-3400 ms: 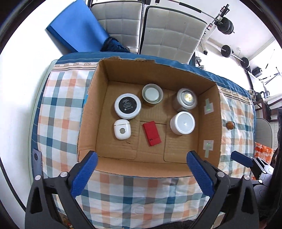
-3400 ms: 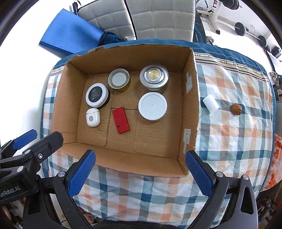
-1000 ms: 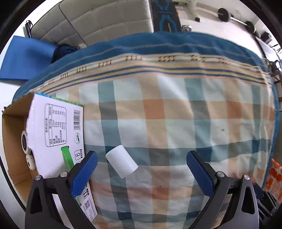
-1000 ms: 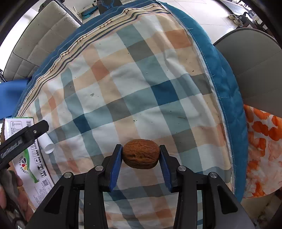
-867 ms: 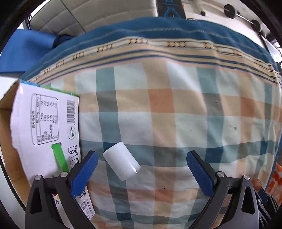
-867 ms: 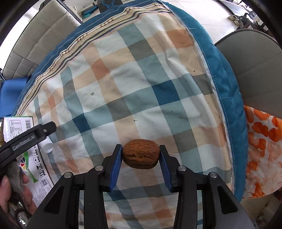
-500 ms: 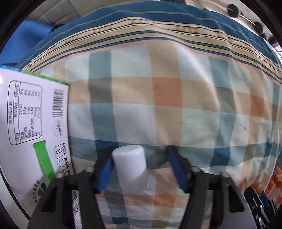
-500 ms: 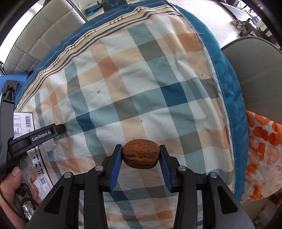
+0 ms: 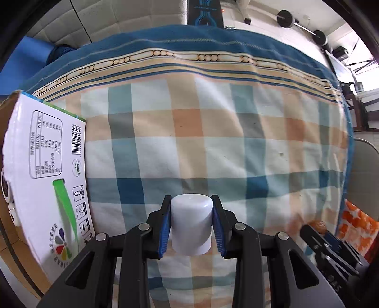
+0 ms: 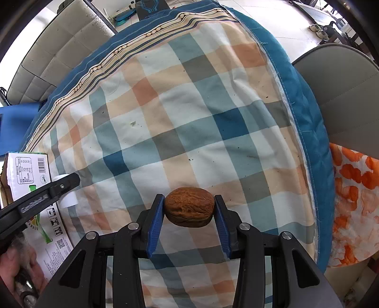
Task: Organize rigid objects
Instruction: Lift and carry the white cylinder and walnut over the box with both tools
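Note:
My left gripper [image 9: 191, 221] is shut on a white plastic cylinder cap [image 9: 191, 224], held between its blue pads just above the checked cloth. My right gripper [image 10: 188, 210] is shut on a brown walnut [image 10: 188, 206], held above the cloth near the table's right side. The cardboard box [image 9: 45, 180] stands to the left, its printed white outer wall facing me; it also shows in the right wrist view [image 10: 28, 175]. In the right wrist view the left gripper's finger [image 10: 47, 192] hides most of the white cap [image 10: 68, 200]. The box's inside is mostly hidden.
A checked cloth [image 9: 213, 147] with a blue border covers the table. A grey chair [image 10: 345, 94] and an orange patterned cushion [image 10: 355, 201] stand past the right edge. A quilted sofa [image 9: 113, 19] and blue mat [image 9: 30, 49] lie behind.
My left gripper has closed on the white cap, which lay loose between its open fingers a second ago. The right gripper still holds the walnut, raised slightly.

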